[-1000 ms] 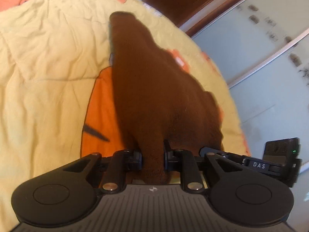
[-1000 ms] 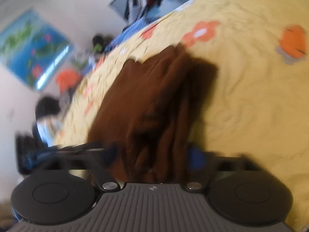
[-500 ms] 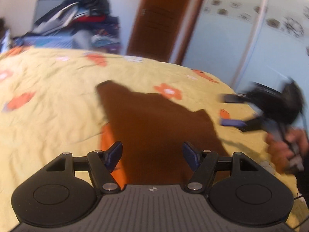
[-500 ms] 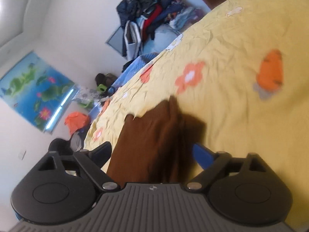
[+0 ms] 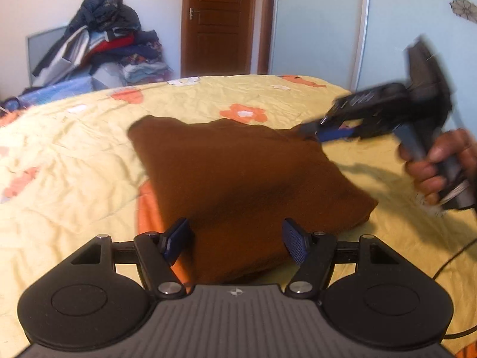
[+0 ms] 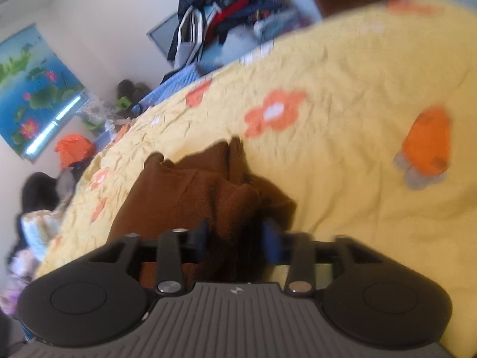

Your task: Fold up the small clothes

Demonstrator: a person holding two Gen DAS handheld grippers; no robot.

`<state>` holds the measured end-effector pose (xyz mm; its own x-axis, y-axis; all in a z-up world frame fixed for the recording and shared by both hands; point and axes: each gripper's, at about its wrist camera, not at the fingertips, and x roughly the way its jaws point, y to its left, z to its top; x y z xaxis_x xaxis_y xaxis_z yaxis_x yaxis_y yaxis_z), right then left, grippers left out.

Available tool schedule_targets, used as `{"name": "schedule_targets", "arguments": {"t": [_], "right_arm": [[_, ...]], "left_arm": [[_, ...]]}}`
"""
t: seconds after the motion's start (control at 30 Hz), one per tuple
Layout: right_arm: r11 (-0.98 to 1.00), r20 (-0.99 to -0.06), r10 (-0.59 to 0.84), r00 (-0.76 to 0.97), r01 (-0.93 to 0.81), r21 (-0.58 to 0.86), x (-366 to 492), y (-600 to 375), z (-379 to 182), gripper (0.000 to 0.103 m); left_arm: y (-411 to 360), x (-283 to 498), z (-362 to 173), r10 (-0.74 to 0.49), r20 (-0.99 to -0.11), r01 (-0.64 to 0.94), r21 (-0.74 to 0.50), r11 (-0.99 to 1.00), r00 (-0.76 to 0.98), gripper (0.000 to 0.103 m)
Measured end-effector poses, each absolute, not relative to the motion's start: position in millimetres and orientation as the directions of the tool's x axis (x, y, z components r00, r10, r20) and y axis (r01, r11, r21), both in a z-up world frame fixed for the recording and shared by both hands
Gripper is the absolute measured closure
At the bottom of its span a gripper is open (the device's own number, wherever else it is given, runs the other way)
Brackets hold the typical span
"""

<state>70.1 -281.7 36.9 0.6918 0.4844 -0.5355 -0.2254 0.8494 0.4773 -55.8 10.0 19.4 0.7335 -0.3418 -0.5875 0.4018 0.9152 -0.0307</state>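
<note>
A brown knitted garment [image 5: 238, 179] lies folded on the yellow flowered bedspread [image 5: 74, 164]. My left gripper [image 5: 237, 240] is open and empty just above its near edge. My right gripper [image 6: 235, 235] has its jaws part closed around the garment's bunched far right corner [image 6: 220, 197]; the cloth sits between the pads. In the left wrist view the right gripper [image 5: 325, 132] shows at the right, blurred, its tips at that same corner, held by a hand [image 5: 438, 167].
A pile of clothes [image 5: 104, 38] stands beyond the bed at the back left, next to a brown door [image 5: 220, 21]. A pale wardrobe [image 5: 342, 29] is at the right. A lotus picture [image 6: 32, 89] hangs on the wall.
My left gripper let go of the brown garment, opened and drew back. My right gripper opened and lifted, then came back down and closed in on the garment's corner.
</note>
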Motion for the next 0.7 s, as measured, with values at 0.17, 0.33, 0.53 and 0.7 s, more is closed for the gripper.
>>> {"name": "schedule_targets", "arguments": {"t": [0.17,0.33,0.53,0.7], "right_arm": [[0.81,-0.524,0.586,0.618,-0.423,0.407,48,-229,59,0.054],[0.834,-0.585,0.548,0.598,-0.444,0.327,66,-220,20,0.048],[0.867,-0.575,0.497,0.649,-0.397,0.302,21,-236,56,0.018],[0.846,-0.625,0.525,0.578,-0.276,0.456,28,-270,35,0.012]], "left_arm": [[0,-45,12,-0.349,-0.625,0.402,-0.06,0.914,0.698,0.033],[-12,-34,4,-0.338,-0.649,0.397,-0.06,0.916,0.682,0.024],[34,-49,26,-0.373,-0.621,0.347,-0.168,0.922,0.689,0.023],[65,-15,11,-0.442,-0.672,0.212,-0.398,0.892,0.594,0.023]]}}
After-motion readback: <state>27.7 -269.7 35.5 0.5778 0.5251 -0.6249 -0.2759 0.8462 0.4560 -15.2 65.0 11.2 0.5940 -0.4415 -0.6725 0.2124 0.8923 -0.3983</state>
